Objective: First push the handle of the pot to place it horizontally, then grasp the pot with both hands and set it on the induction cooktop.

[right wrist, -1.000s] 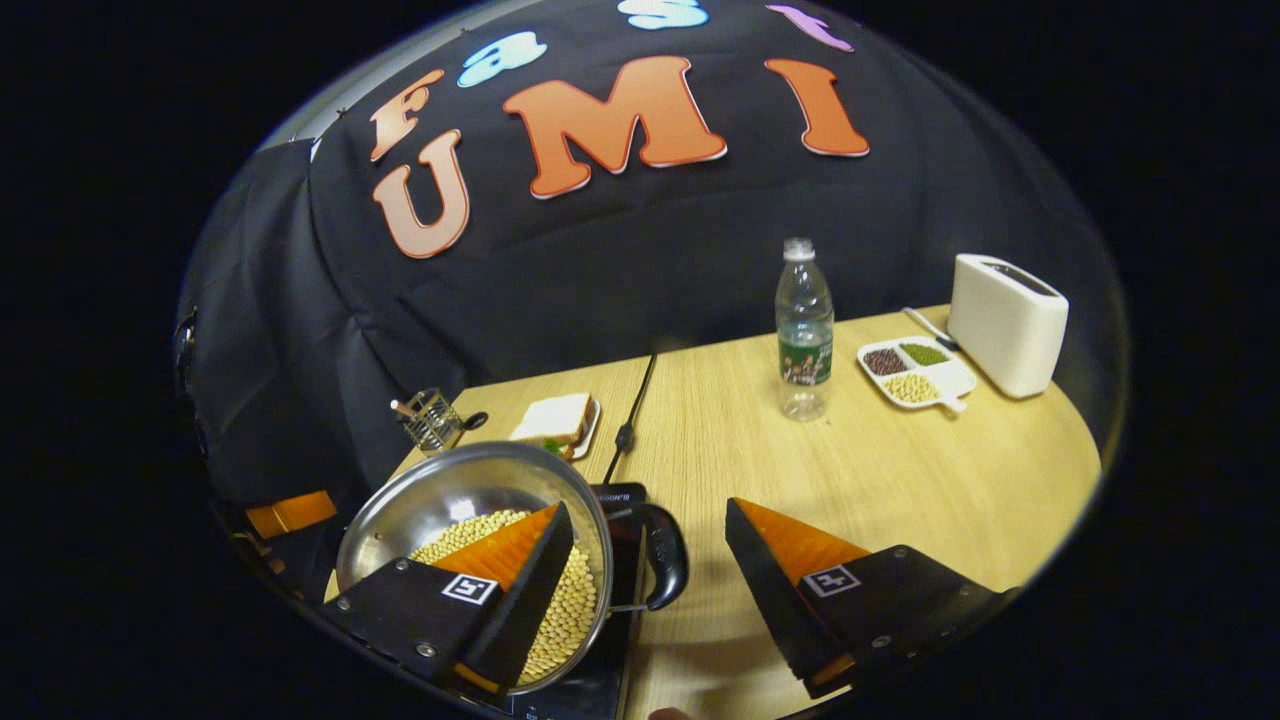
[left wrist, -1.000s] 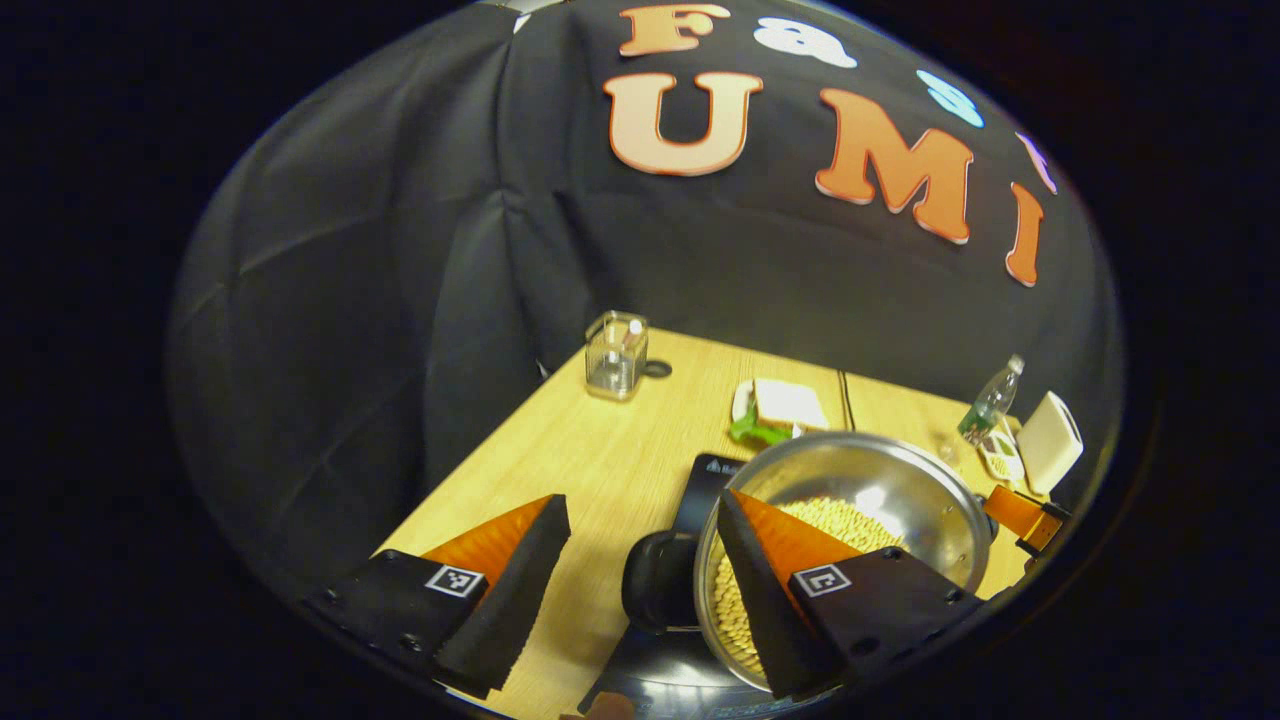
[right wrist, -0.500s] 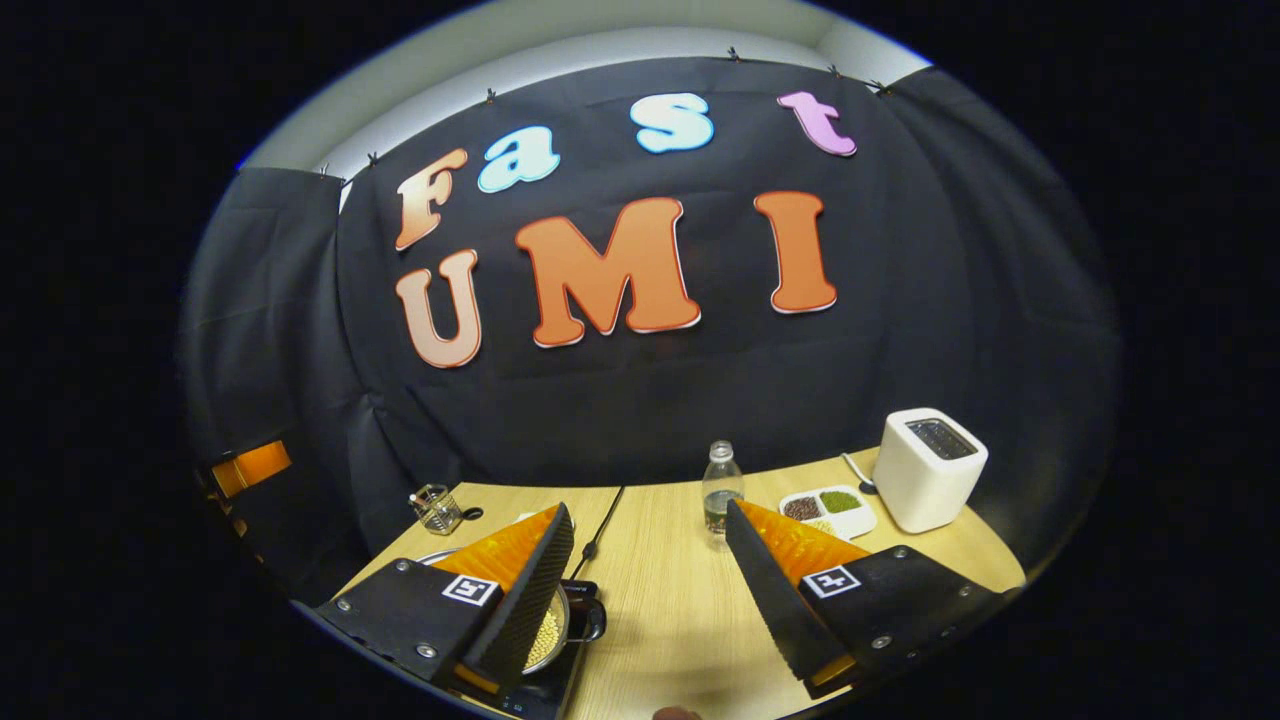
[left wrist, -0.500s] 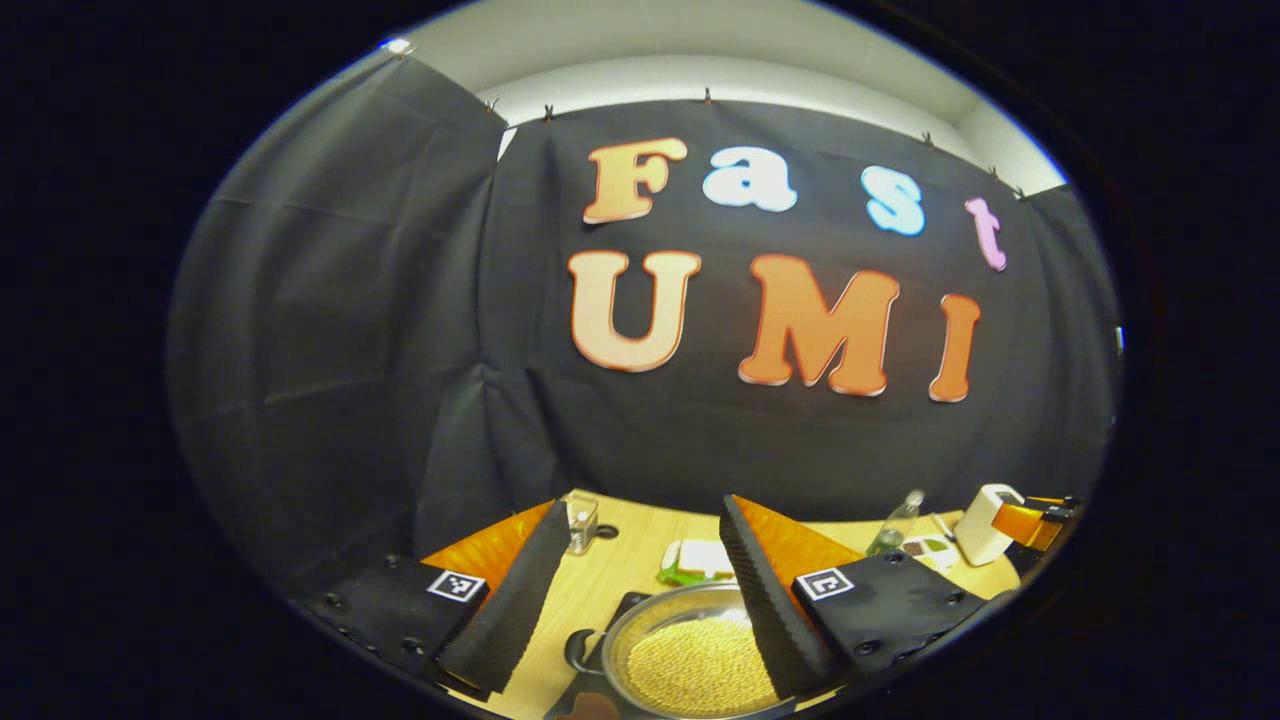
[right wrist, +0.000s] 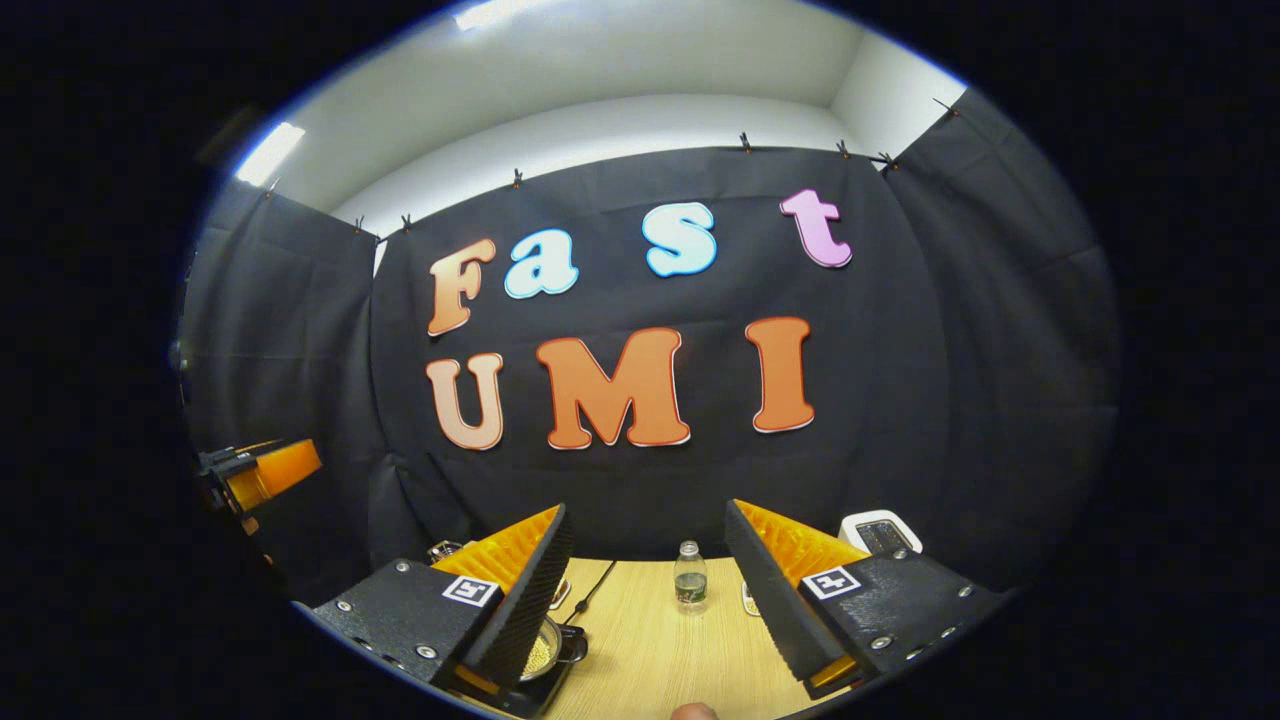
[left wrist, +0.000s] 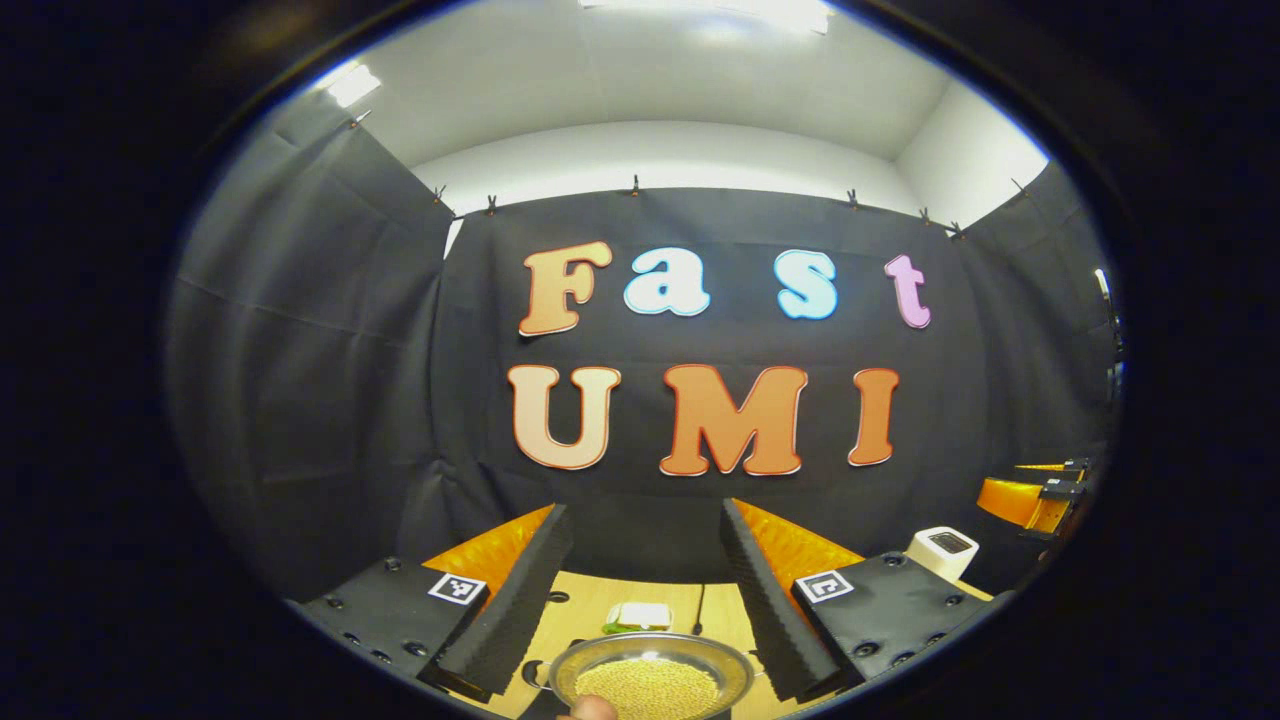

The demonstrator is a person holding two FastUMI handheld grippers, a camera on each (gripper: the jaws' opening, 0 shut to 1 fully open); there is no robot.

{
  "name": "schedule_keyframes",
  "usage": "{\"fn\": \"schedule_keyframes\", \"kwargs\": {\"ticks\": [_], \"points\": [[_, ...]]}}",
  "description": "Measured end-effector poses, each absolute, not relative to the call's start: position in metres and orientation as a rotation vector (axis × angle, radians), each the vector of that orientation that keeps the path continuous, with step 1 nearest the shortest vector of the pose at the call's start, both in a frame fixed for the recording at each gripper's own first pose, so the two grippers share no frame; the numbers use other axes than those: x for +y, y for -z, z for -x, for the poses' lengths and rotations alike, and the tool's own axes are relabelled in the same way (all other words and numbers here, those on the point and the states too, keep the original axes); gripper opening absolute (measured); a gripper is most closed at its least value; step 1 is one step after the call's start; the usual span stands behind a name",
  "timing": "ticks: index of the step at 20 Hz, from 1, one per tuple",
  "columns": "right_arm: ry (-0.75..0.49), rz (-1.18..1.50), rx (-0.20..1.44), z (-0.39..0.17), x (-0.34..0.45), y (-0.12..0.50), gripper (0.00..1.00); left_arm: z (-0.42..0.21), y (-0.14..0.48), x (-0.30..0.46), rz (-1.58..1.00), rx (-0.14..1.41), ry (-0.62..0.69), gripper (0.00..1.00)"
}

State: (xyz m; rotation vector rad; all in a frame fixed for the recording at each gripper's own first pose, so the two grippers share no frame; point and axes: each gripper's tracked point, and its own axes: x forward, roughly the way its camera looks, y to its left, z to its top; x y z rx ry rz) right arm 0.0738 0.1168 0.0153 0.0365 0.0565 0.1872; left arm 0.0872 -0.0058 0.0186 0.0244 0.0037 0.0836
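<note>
Stretching pale and wooden, the counter (right wrist: 650, 650) is carrying the bean-filled pot (left wrist: 650, 682) on the induction cooktop (right wrist: 525, 692), left hand-held gripper (left wrist: 640, 580) and right hand-held gripper (right wrist: 645, 580) are hanging released above, water bottle (right wrist: 688, 578) is standing farther back.

Bright ceiling lights (left wrist: 760, 12) overhead, dim booth below, sharp centre, strong fisheye bending at edges.
</note>
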Motion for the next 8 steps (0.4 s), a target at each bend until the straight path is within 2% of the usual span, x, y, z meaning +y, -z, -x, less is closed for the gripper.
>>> {"fn": "schedule_keyframes", "kwargs": {"ticks": [5, 6, 8], "points": [[-0.209, -0.021, -0.018, -0.039, 0.105, -0.049, 0.95, -0.062, -0.040, -0.056, -0.005, -0.052, -0.013, 0.97], [-0.207, -0.011, -0.029, -0.034, 0.102, -0.051, 1.00, -0.059, -0.043, -0.062, -0.012, -0.060, -0.003, 0.97], [-0.204, 0.001, -0.044, -0.028, 0.097, -0.055, 1.00, -0.054, -0.049, -0.073, -0.028, -0.076, 0.008, 0.97]]}}
